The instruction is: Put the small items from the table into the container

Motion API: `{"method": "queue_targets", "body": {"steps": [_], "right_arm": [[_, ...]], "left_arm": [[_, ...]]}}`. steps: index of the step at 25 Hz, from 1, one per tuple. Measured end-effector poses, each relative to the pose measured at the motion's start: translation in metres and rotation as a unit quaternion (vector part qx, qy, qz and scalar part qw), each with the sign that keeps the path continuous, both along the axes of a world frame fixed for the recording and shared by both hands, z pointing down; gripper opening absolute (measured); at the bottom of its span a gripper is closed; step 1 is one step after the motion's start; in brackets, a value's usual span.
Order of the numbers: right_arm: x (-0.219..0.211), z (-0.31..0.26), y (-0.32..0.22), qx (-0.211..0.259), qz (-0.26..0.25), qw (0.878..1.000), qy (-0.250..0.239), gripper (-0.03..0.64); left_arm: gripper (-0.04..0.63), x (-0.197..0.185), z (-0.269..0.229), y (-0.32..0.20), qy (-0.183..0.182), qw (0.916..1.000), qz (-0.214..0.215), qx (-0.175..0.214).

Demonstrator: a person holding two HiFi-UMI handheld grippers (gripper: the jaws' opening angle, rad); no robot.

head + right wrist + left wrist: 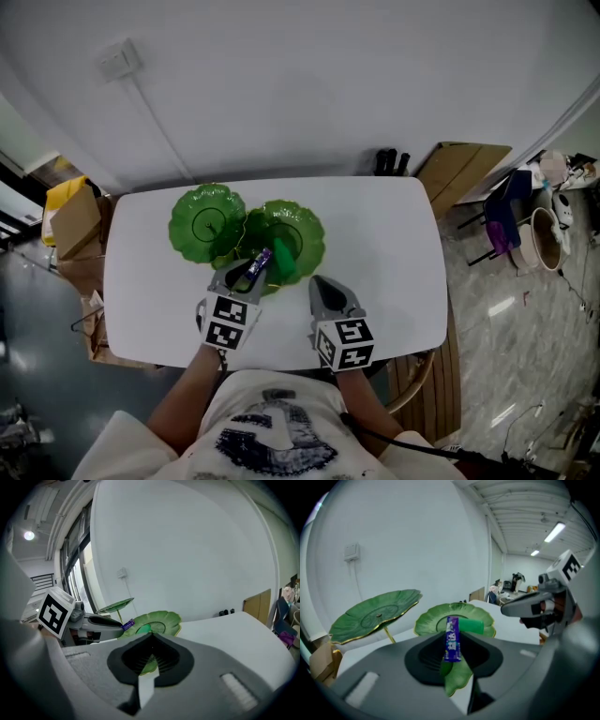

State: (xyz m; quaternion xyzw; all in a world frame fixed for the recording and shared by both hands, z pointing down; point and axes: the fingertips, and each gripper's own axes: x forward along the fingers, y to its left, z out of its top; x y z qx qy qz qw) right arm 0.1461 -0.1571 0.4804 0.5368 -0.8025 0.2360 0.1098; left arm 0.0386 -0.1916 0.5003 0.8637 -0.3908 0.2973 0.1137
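Purple pack (452, 638), thin like a stick, is pinched upright between the jaws of the left gripper (247, 274). The jaws are partway in and press on its two sides, so it cannot slip out. The pack is up in the air, over the near left part of the low green leaf dish (433, 623), and is not in it yet. The dish looks like the container. That is likely why the pack is held there, since it has to be right over the dish before it can drop in.

A green block (476, 626) lies inside that dish, just right of the pack. It seems to be a small item that is already put away. The pack would do best to land beside it and not on top of it.

A second leaf dish (375, 613) stands higher on a thin gold stalk, to the left of the low one. It is out of the pack's way.

The right gripper (322, 283) has its jaws pressed together with nothing in them. It hovers over the white table (394, 253), just right of the left gripper and near the low dish. It seems to have no job at this moment, so it is probably held there to be out of the way. The pack may be the last small item to go in.
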Motion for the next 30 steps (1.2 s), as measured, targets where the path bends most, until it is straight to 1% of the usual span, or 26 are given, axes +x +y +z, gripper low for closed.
{"method": "queue_targets", "body": {"steps": [19,30], "right_arm": [[0.011,0.007,-0.021,-0.014,0.012,1.000,-0.015,-0.001],[0.009,0.012,-0.019,-0.020,0.016,1.000,-0.017,0.000]], "left_arm": [[0.089,0.010,0.023,-0.024,-0.040,0.9989,0.010,-0.022],[0.091,0.012,0.033,-0.025,-0.040,0.9990,0.010,-0.020]]}}
